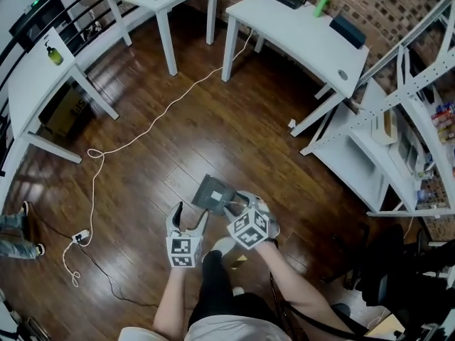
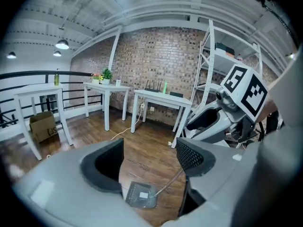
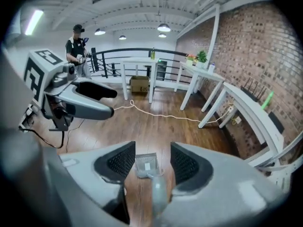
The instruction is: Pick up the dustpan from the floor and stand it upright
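Observation:
The dark grey dustpan (image 1: 213, 192) rests with its pan on the wood floor, just ahead of the person's feet. Its long handle (image 3: 158, 193) rises from the pan (image 3: 146, 163) and runs up between the jaws of my right gripper (image 3: 152, 162). Those jaws stand apart, with a gap beside the handle on the left and the right pad close to it. My right gripper (image 1: 238, 203) hovers right over the pan. My left gripper (image 1: 190, 217) hangs just left of it, open and empty. The left gripper view shows the dustpan (image 2: 141, 194) on the floor past my left gripper (image 2: 151, 160).
White tables (image 1: 298, 30) stand at the back and left (image 1: 32, 84). A white cable (image 1: 142, 133) snakes across the floor to a power strip (image 1: 80, 236). White shelving (image 1: 398, 126) fills the right. A cardboard box (image 1: 64, 112) sits under the left table. Someone's feet (image 1: 21, 233) show at far left.

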Action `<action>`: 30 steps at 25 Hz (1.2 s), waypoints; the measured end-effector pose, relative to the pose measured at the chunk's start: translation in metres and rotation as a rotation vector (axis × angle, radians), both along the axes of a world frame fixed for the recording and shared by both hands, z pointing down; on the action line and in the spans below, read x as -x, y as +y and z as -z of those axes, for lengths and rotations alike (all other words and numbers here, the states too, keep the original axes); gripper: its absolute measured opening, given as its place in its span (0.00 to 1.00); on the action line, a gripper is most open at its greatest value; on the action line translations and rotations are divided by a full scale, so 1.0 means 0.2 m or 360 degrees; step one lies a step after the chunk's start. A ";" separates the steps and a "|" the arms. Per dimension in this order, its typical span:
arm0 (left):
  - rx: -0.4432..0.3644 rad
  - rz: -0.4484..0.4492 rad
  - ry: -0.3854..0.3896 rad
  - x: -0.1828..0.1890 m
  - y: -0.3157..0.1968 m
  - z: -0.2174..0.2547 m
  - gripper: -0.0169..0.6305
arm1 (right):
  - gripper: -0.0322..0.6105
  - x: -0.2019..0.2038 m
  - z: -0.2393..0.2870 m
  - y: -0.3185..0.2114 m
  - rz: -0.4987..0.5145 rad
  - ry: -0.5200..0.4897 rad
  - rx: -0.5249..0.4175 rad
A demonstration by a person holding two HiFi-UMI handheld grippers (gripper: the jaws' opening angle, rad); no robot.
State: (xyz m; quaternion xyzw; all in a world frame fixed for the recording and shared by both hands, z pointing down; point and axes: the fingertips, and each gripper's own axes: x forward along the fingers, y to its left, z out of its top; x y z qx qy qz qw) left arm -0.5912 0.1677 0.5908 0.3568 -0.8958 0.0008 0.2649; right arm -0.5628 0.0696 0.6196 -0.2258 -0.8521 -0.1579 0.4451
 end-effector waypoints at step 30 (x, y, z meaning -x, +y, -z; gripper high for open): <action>-0.0344 -0.0301 -0.0805 -1.74 0.33 1.77 0.61 | 0.51 -1.80 1.91 0.27 -0.0854 -0.1461 0.0409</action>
